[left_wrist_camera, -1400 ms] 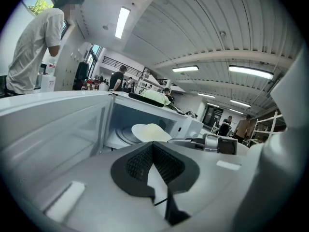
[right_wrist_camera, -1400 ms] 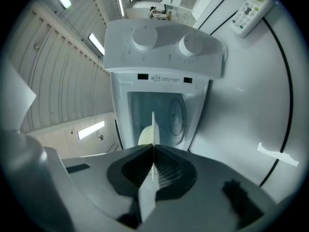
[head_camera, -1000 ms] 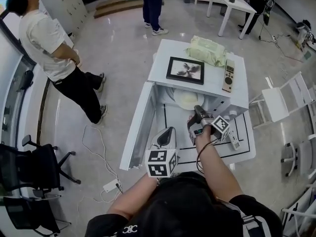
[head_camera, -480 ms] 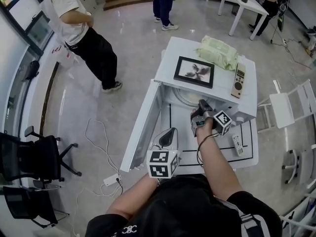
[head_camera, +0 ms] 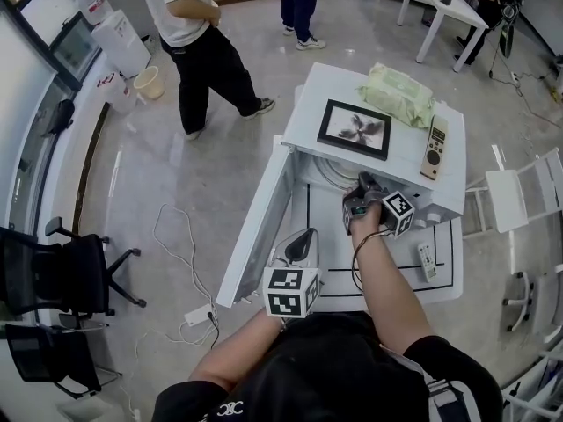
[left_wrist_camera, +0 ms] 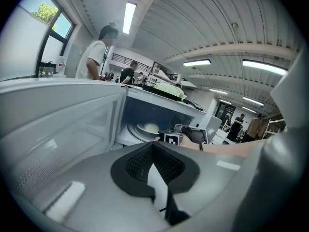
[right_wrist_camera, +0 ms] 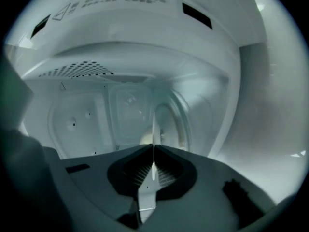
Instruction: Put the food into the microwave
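A white microwave (head_camera: 406,161) stands on a low white table (head_camera: 440,288) with its door (head_camera: 255,227) swung open to the left. My right gripper (head_camera: 363,185) reaches into the cavity. Its jaws are shut on the thin rim of a white plate (right_wrist_camera: 169,122) that carries pale food (right_wrist_camera: 146,138). The left gripper view shows the plate (left_wrist_camera: 147,128) low over the turntable, with the right gripper (left_wrist_camera: 179,138) at its near edge. My left gripper (head_camera: 303,236) hangs in front of the open door, shut on nothing.
On top of the microwave lie a framed picture (head_camera: 354,129), a green pack (head_camera: 398,95) and a remote (head_camera: 433,147). A small remote (head_camera: 426,261) lies on the table. A person (head_camera: 198,33) stands on the floor to the left. A power strip (head_camera: 198,317) lies nearby.
My right gripper has gone deeper and lower into the microwave with the plate. The left gripper has stayed put. The person at the left has walked along the floor.
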`<state>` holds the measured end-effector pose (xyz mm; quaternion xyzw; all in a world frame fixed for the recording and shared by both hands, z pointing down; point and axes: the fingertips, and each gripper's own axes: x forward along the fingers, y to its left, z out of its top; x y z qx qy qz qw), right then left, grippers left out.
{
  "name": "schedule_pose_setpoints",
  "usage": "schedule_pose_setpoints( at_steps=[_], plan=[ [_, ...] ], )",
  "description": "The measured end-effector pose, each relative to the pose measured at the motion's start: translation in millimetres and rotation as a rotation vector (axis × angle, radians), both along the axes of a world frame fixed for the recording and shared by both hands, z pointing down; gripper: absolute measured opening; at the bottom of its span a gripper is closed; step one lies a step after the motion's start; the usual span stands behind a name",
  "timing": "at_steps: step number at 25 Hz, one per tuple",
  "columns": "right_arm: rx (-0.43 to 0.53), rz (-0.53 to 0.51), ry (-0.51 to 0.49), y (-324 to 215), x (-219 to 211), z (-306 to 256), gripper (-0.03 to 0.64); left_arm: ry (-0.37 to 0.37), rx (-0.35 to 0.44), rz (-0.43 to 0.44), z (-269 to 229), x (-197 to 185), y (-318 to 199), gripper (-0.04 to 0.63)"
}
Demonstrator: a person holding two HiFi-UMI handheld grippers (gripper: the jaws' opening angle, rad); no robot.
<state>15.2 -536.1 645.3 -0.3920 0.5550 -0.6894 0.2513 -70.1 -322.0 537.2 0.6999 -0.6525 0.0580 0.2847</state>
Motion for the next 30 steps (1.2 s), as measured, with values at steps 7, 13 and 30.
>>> schedule_pose_setpoints(
  at_steps=[7, 13, 30],
  plan=[
    [-0.025, 0.019, 0.067, -4, 1, 7, 0.016, 0.012, -0.005, -0.004, 2, -6, -1, 0.008],
    [-0.004, 0.008, 0.196, -9, 3, 5, 0.017, 0.029, 0.002, 0.017, 2, -4, -2, 0.008],
    [0.097, -0.175, 0.768, -10, 14, 6, 0.057, 0.054, 0.027, 0.046, -2, 0, 0, 0.008]
  ],
)
